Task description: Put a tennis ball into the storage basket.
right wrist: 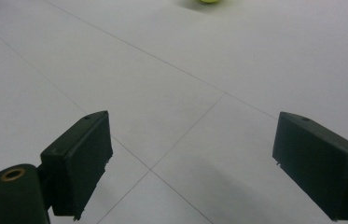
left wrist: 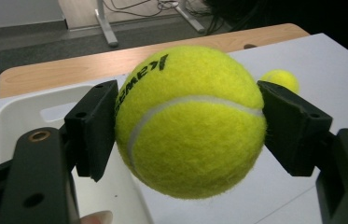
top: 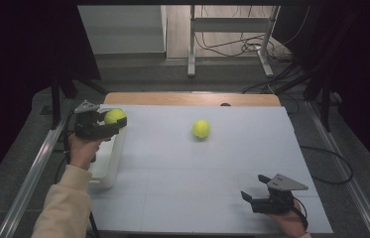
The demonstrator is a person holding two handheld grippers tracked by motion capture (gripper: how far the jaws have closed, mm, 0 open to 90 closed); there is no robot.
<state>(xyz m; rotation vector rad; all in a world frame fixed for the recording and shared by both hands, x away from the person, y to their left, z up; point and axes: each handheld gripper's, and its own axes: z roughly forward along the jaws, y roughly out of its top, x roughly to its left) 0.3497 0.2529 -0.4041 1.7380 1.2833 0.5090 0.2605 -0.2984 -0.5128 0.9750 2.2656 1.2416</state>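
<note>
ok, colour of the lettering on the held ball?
Black, on the yellow-green tennis ball; clearest in the left gripper view.

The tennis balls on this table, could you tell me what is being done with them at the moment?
A person works with a handheld gripper in each hand. The left gripper is shut on one tennis ball and holds it in the air at the white bin on the table's left edge. The second ball lies loose on the white tabletop. The right gripper rests near the front right corner, jaws open with nothing between them.
</note>
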